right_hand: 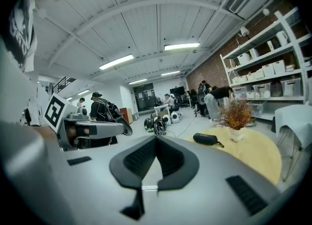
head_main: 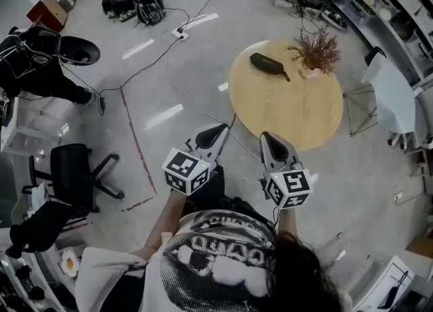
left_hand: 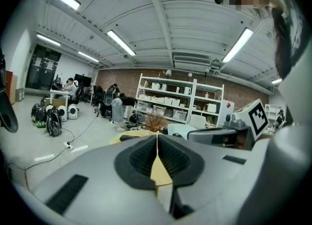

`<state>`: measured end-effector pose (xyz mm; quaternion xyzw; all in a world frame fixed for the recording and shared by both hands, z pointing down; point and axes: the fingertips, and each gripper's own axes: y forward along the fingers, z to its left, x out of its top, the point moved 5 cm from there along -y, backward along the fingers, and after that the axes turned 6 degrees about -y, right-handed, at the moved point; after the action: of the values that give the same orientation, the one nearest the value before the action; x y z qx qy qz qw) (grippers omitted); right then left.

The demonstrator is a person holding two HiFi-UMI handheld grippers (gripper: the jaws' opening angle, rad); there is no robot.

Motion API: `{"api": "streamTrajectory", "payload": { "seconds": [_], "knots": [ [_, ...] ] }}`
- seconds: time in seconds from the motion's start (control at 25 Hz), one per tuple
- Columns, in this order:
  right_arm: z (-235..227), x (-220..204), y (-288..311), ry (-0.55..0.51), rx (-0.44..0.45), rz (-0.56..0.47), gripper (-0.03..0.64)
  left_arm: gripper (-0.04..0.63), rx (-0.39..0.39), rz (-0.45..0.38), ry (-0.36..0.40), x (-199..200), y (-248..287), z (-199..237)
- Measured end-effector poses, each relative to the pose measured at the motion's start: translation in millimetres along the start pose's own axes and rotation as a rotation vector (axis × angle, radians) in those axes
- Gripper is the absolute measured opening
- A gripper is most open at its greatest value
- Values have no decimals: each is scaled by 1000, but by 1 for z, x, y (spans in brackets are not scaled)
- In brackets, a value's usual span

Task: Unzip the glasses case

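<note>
A dark glasses case (head_main: 268, 65) with a short pull strap lies on the far left part of a round wooden table (head_main: 291, 111); it also shows in the right gripper view as the case (right_hand: 206, 139). My left gripper (head_main: 222, 128) and right gripper (head_main: 266, 136) hang side by side over the floor, short of the table's near edge. Both are shut with nothing between the jaws. In the left gripper view the left gripper (left_hand: 157, 136) points at the table (left_hand: 127, 136), where the case itself is hard to make out. The right gripper (right_hand: 156, 138) points left of the case.
A small pot of dried twigs (head_main: 315, 53) stands on the table to the right of the case. White chairs (head_main: 392, 97) sit to the right, a black office chair (head_main: 78, 172) to the left. Cables (head_main: 145, 60) cross the floor. Shelving (left_hand: 178, 102) and people are at the far wall.
</note>
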<state>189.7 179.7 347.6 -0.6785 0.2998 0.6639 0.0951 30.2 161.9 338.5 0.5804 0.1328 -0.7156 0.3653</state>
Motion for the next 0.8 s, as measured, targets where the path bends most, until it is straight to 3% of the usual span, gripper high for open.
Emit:
{"api": "streamTrajectory", "payload": {
  "seconds": [0.28, 0.52, 0.8],
  "knots": [
    [-8, 27, 105, 33, -49, 16, -2, 14, -98, 26, -3, 35, 38, 88],
    [-7, 40, 179, 106, -61, 21, -2, 14, -128, 10, -45, 64, 59, 167],
    [-18, 38, 215, 157, -129, 38, -2, 15, -181, 54, -11, 69, 81, 208]
  ]
}}
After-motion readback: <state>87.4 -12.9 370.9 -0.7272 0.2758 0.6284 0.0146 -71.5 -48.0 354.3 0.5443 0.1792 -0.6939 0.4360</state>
